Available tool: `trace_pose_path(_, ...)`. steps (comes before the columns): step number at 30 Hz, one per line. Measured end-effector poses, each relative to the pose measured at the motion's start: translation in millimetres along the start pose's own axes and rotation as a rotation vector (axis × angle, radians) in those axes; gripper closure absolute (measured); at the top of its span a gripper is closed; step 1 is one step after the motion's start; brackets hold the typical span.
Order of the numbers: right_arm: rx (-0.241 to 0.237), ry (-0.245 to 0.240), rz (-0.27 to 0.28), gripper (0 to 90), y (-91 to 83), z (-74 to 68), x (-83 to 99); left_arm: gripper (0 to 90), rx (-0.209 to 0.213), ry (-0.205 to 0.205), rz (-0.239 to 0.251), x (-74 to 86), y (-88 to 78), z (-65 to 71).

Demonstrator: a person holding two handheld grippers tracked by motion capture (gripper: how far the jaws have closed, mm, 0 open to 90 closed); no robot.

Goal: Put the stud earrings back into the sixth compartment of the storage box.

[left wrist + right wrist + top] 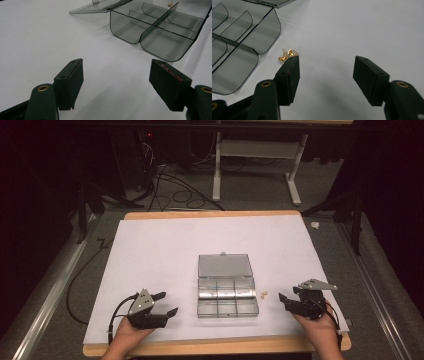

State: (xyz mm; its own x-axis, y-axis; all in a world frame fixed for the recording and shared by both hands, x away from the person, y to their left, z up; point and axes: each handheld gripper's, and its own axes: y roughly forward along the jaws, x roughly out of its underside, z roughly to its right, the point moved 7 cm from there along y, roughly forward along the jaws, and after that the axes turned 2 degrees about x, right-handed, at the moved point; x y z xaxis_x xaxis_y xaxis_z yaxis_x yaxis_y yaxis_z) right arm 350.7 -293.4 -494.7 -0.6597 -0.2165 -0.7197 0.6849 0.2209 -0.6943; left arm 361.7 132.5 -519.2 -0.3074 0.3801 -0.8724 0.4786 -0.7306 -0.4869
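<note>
A clear smoky plastic compartment box lies in the middle of the white mat, its lid folded back flat. Its compartments look bare. Two small gold pieces lie on the mat just right of the box. My left gripper rests left of the box, open, with nothing between its jaws. My right gripper sits right of the gold pieces, open and holding nothing. In the right gripper view the gold pieces lie just past the tip of the left jaw, outside the gap of my right gripper.
The box stands ahead and to the right of my left gripper in the left gripper view. The mat covers a wooden table. Cables and a white table frame stand on the floor beyond.
</note>
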Motion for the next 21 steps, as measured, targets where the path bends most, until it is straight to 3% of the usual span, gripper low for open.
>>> trace_pose_path(9,-0.025,0.017,-0.039,42.9,-0.7,1.9,1.2,28.2,0.029,0.014,-0.006,0.2,0.1,1.6)
trace_pose_path(11,-0.05,0.019,-0.044,44.5,-1.2,-0.9,-2.6,28.2,0.04,0.018,-0.006,0.4,0.1,2.8)
trace_pose_path(17,-0.071,-0.008,-0.116,44.6,1.6,-6.3,-2.9,28.3,0.052,0.022,0.0,0.2,-0.3,3.9)
trace_pose_path(21,-0.061,-0.015,-0.145,43.0,3.3,-6.7,-3.8,28.3,0.045,0.023,-0.001,0.3,-0.5,3.8)
